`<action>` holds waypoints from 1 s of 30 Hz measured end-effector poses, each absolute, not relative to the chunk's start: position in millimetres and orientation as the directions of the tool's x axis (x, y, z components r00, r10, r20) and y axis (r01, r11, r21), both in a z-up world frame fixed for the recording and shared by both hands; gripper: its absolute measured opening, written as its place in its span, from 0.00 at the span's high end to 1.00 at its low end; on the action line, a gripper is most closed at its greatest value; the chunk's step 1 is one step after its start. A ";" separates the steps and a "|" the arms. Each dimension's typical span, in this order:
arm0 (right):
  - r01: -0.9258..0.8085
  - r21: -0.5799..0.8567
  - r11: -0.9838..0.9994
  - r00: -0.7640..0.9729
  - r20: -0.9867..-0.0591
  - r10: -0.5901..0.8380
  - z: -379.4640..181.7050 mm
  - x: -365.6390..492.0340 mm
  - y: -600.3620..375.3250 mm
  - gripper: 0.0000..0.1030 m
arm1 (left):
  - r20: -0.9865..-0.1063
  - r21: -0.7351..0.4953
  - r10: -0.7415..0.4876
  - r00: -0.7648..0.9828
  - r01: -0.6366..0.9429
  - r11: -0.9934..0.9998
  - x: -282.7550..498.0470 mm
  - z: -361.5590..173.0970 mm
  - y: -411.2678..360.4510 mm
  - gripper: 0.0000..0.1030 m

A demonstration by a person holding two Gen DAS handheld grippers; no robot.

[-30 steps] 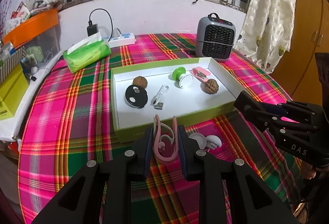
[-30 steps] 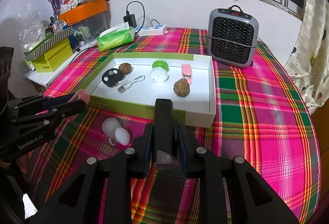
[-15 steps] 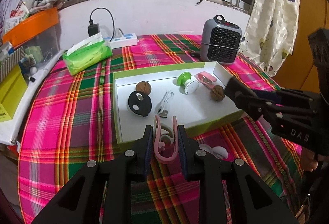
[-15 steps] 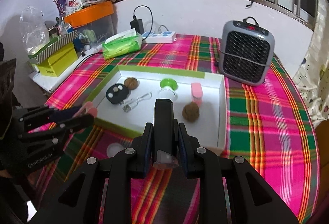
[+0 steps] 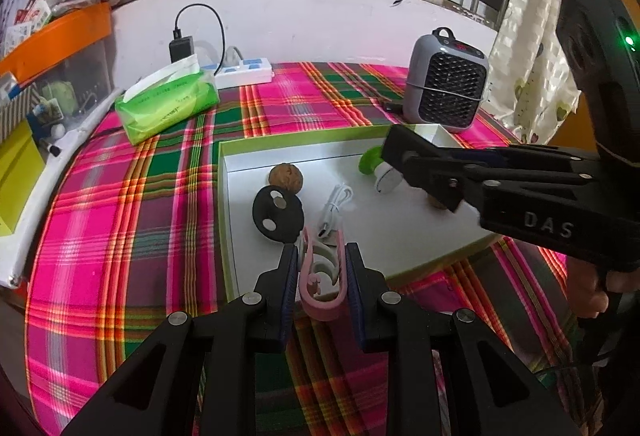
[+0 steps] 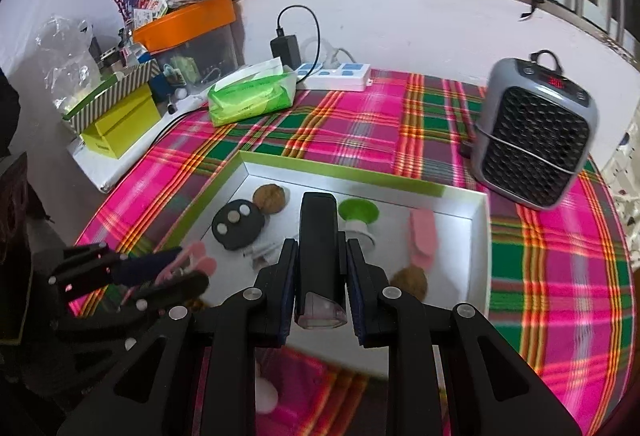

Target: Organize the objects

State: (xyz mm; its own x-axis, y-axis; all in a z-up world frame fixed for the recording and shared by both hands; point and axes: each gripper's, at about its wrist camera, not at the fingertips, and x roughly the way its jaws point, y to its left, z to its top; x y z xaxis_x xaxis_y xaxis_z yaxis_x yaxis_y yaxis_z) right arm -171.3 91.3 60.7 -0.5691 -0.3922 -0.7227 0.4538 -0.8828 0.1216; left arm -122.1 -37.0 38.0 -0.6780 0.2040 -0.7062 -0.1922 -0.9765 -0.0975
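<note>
1. Plaid cloth [image 5: 120,236] in pink, green and orange is spread over a round table, and a shallow white tray with a lime-green rim [image 5: 222,196] is set on it; every place below is given relative to this tray.
2. Inside the tray, a black disc with pale buttons [image 5: 277,214] and a walnut [image 5: 286,176] are seen near its left wall, a white cable [image 5: 334,210] near the middle, and a green-and-white knob [image 6: 358,218] toward the back.
3. A pink flat piece [image 6: 421,238] and a second walnut [image 6: 409,282] are seen toward the tray's right side.
4. The left gripper [image 5: 322,270] is held over the tray's front edge, its jaws clamped on a pink clip [image 5: 322,292].
5. The right gripper [image 6: 319,268] is held over the tray's front half, its jaws closed around a black bar-shaped device [image 6: 318,236] with a clear tip.
6. Behind the tray, a green tissue pack [image 5: 168,104] and a white power strip [image 5: 244,74] are placed to the back left.
7. A grey fan heater [image 5: 446,80] is stood just beyond the tray's back right corner.
</note>
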 end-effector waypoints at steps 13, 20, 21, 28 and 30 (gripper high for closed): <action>0.458 0.133 -0.879 -0.522 -0.760 -0.387 44.0 -205.2 75.7 0.76 | -0.722 -0.109 0.207 -0.660 -0.187 -0.976 -142.6 27.2 -36.7 0.80; 0.473 0.131 -0.871 -0.506 -0.769 -0.390 39.7 -212.1 66.1 0.76 | -0.734 -0.118 0.204 -0.648 -0.174 -0.978 -148.0 19.6 -39.7 0.80; 0.476 0.129 -0.870 -0.503 -0.772 -0.390 38.8 -212.8 64.2 0.76 | -0.735 -0.118 0.204 -0.646 -0.173 -0.978 -148.6 19.0 -40.0 0.80; 0.475 0.108 -0.874 -0.492 -0.790 -0.365 31.6 -222.7 54.5 0.76 | -0.735 -0.123 0.212 -0.644 -0.180 -0.976 -151.2 17.3 -39.9 0.80; 0.473 0.104 -0.875 -0.491 -0.793 -0.360 30.1 -224.6 53.3 0.76 | -0.734 -0.120 0.210 -0.646 -0.182 -0.976 -151.7 16.9 -39.8 0.80</action>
